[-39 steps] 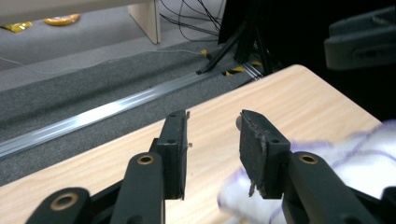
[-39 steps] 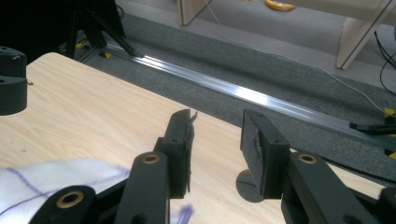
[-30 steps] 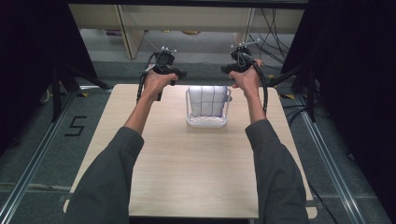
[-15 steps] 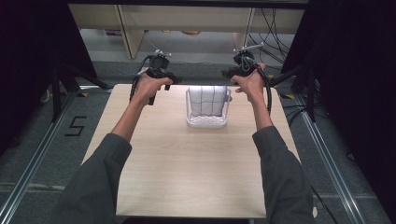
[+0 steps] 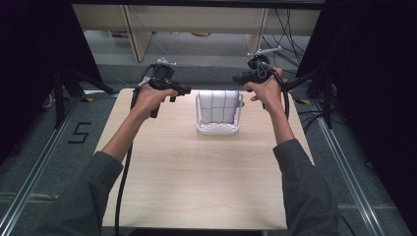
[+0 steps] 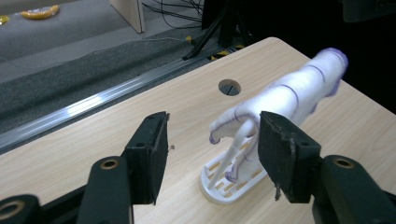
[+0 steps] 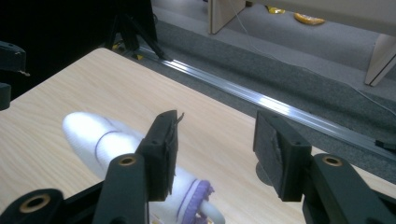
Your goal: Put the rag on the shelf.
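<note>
A white cloth with thin purple lines (image 5: 219, 105) hangs over a small white plastic rack (image 5: 217, 129) at the upper middle of the pale wooden counter (image 5: 196, 182). The left gripper (image 5: 169, 89) and right gripper (image 5: 244, 77) are held at the 2 sides of it. Both have their fingers spread wide, pinching nothing.

- A white rack (image 5: 218, 129) stands near the table's (image 5: 196, 187) far edge, holding a white cloth (image 5: 219, 105) with purple lines.
- The left gripper (image 5: 172, 88) is just left of it.
- The right gripper (image 5: 244, 77) is just right of it.
</note>
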`<action>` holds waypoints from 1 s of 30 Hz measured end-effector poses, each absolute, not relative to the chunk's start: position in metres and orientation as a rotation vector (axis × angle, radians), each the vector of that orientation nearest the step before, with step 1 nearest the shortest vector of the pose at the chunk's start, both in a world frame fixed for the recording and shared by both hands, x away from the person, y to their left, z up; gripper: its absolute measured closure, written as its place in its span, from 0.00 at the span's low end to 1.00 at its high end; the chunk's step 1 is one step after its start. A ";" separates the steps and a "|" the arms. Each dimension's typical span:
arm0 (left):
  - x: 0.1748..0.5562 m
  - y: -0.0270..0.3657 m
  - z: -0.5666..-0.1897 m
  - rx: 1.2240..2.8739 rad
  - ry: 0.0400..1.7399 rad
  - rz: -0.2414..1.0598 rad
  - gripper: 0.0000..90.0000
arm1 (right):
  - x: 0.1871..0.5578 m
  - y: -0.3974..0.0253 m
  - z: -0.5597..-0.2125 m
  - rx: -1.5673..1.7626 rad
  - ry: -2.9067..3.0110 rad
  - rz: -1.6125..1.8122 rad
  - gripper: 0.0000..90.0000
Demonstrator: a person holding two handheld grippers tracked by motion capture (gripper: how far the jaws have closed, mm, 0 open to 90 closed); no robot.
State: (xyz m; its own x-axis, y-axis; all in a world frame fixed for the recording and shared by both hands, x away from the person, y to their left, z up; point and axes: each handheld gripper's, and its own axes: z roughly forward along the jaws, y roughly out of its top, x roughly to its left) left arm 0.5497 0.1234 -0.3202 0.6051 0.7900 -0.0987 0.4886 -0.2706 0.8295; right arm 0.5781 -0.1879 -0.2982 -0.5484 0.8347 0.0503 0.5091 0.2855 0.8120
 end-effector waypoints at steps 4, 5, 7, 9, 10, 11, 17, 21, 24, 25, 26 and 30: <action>0.538 0.129 -0.324 1.941 1.004 0.410 0.46 | 0.572 -0.191 -0.297 1.180 2.175 1.157 0.56; 0.536 0.130 -0.325 1.945 1.001 0.408 0.46 | 0.568 -0.192 -0.296 1.193 2.172 1.165 0.55; 0.531 0.133 -0.327 1.937 0.997 0.405 0.46 | 0.567 -0.193 -0.296 1.186 2.178 1.166 0.55; 0.524 0.138 -0.330 1.957 0.977 0.398 0.45 | 0.563 -0.196 -0.296 1.180 2.177 1.174 0.54; 0.524 0.138 -0.330 1.957 0.977 0.398 0.44 | 0.563 -0.196 -0.296 1.180 2.177 1.174 0.54; 0.522 0.139 -0.331 1.952 0.978 0.396 0.44 | 0.561 -0.198 -0.296 1.177 2.178 1.186 0.54; 0.509 0.145 -0.333 1.950 0.958 0.389 0.42 | 0.553 -0.204 -0.296 1.166 2.186 1.195 0.53; 0.502 0.149 -0.335 1.952 0.951 0.384 0.42 | 0.548 -0.205 -0.296 1.157 2.186 1.220 0.53; 0.499 0.149 -0.337 1.945 0.950 0.383 0.41 | 0.544 -0.205 -0.296 1.161 2.195 1.231 0.52; 0.496 0.149 -0.339 1.948 0.945 0.380 0.41 | 0.540 -0.204 -0.296 1.156 2.203 1.230 0.52; 0.494 0.149 -0.340 1.955 0.942 0.379 0.40 | 0.539 -0.204 -0.296 1.142 2.195 1.224 0.52; 0.490 0.149 -0.343 1.943 0.940 0.376 0.40 | 0.533 -0.203 -0.296 1.137 2.213 1.231 0.51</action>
